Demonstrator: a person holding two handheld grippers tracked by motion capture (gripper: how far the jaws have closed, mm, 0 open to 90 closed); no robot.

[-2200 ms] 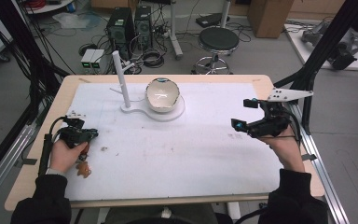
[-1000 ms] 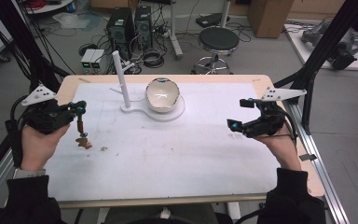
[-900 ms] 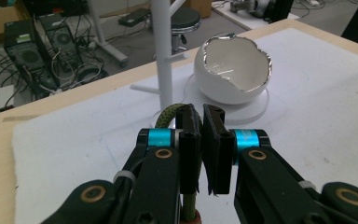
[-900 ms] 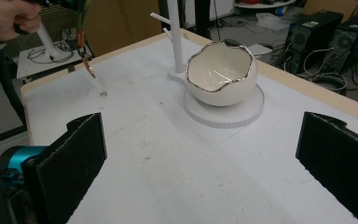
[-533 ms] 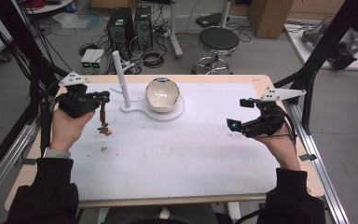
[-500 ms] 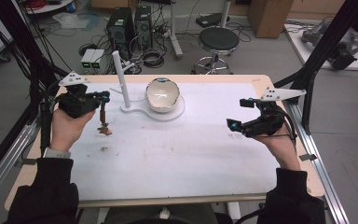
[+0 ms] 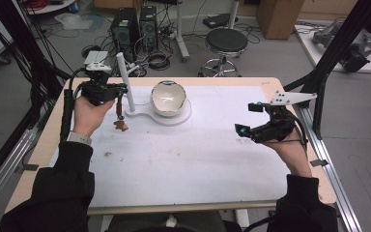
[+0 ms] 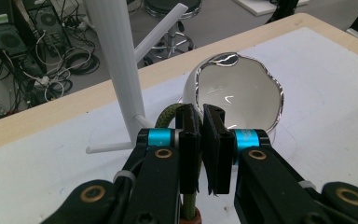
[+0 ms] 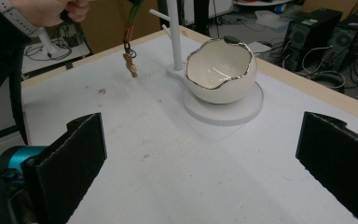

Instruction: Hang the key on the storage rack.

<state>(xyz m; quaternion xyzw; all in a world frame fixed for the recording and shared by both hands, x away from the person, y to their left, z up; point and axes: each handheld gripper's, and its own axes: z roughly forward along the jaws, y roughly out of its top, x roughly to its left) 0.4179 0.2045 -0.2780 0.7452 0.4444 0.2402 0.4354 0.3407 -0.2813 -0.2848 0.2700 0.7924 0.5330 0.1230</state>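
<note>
Cord (image 8: 167, 116): I see it pinched in left gripper (image 7: 118, 92), raised at 10 o'clock beside stand (image 7: 124, 79).
Right gripper (image 7: 246, 129): jaws wide, hovering at 3 o'clock over desk (image 7: 183, 159).

A bowl (image 7: 169, 98) sits on a round base (image 7: 182, 116) at the back centre of the worktop (image 7: 198, 159). A post (image 7: 125, 81) stands just left of it. A cord (image 7: 120, 104) hangs left of the post. A stool (image 7: 227, 42) stands behind the worktop.

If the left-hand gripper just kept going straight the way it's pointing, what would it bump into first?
Most likely the white bowl, which sits dead ahead of the left gripper. The white stand is off to one side. Depth is hard to judge.
</note>
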